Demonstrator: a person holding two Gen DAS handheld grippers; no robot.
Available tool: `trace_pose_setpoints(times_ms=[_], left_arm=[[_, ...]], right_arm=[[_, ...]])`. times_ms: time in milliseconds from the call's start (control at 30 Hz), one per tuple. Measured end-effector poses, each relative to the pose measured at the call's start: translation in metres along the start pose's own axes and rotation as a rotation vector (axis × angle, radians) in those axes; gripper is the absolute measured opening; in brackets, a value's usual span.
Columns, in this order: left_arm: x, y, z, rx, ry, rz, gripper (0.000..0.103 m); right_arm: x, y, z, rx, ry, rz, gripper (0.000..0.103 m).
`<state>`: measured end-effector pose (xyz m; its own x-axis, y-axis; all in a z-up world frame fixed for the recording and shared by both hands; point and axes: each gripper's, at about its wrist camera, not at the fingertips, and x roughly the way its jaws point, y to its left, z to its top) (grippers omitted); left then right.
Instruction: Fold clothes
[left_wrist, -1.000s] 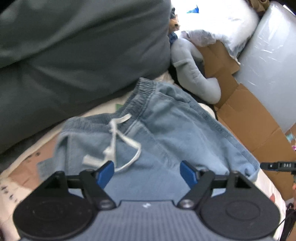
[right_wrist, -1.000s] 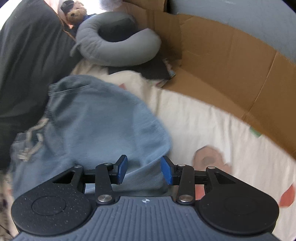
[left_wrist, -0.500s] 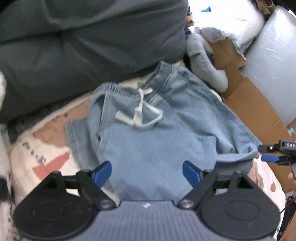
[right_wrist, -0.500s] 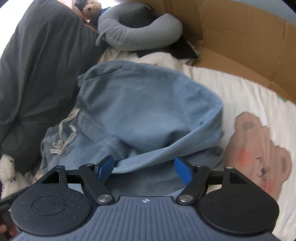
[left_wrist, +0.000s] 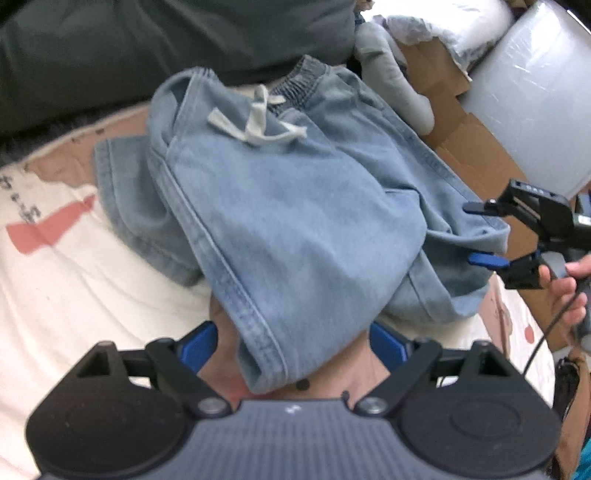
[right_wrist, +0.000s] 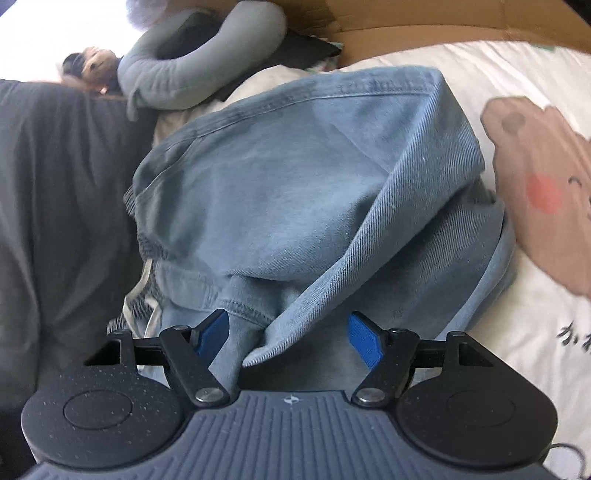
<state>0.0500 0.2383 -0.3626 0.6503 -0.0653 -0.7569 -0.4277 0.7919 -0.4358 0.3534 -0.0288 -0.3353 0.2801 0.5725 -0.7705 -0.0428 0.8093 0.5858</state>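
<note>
1. The denim shorts (left_wrist: 295, 206) are lying crumpled on the printed bedsheet (left_wrist: 74, 280), waistband and white drawstring (left_wrist: 258, 122) pointing away from both tools.
2. Left of the shorts' centre, the left gripper (left_wrist: 293, 341) is standing wide, jaws opening; a hemmed leg end is lying between the pads, which are not pressing it.
3. The shorts' long axis is running from that hem away to the waistband, roughly along the left gripper's pointing line.
4. At the shorts' right edge, the right gripper (right_wrist: 288, 334) is closing slightly; a denim fold is lying between the blue pads, unclamped.
5. Both tools are equally near.
6. Right of the shorts, the cardboard box (left_wrist: 476, 147) is standing; contents cannot be told.
</note>
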Motion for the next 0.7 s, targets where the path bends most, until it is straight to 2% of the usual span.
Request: trace_pose_setpoints(times_ms=[133,200,300,333,367,400,433,467,500,533,700], left_arm=[[0.007,-0.003,-0.012,0.029,-0.024,-0.032,0.091],[0.012,-0.003,-0.018,0.05,-0.049,-0.05,0.091],[0.021,-0.003,-0.022,0.078,-0.068,-0.038,0.091],[0.023,-0.004,-0.023,0.095,-0.075,-0.028,0.088],[0.025,-0.005,-0.024,0.112,-0.083,-0.025,0.077],[0.026,-0.006,-0.024,0.13,-0.087,-0.024,0.069],[0.027,-0.007,-0.022,0.143,-0.088,-0.022,0.054],[0.026,-0.006,-0.02,0.142,-0.091,-0.022,0.038],[0.025,-0.004,-0.017,0.126,-0.096,-0.028,0.029],[0.023,-0.002,-0.013,0.114,-0.101,-0.036,0.012],[0.007,-0.002,0.005,0.092,-0.139,-0.057,0.009]], right_arm=[[0.014,-0.006,-0.01,0.046,-0.005,0.015,0.071],[0.022,-0.008,-0.016,0.065,-0.001,0.018,0.062],[0.036,-0.01,-0.022,0.111,0.014,0.034,0.038],[0.04,-0.011,-0.025,0.129,0.021,0.037,0.024],[0.044,-0.011,-0.027,0.146,0.025,0.039,0.014],[0.045,-0.012,-0.028,0.156,0.024,0.042,0.011],[0.046,-0.011,-0.028,0.159,0.022,0.047,0.004],[0.045,-0.01,-0.026,0.14,0.017,0.057,0.002],[0.043,-0.007,-0.024,0.118,0.016,0.065,0.002],[0.04,-0.004,-0.02,0.088,0.023,0.065,0.001],[0.025,0.005,-0.009,-0.027,0.055,0.026,0.001]])
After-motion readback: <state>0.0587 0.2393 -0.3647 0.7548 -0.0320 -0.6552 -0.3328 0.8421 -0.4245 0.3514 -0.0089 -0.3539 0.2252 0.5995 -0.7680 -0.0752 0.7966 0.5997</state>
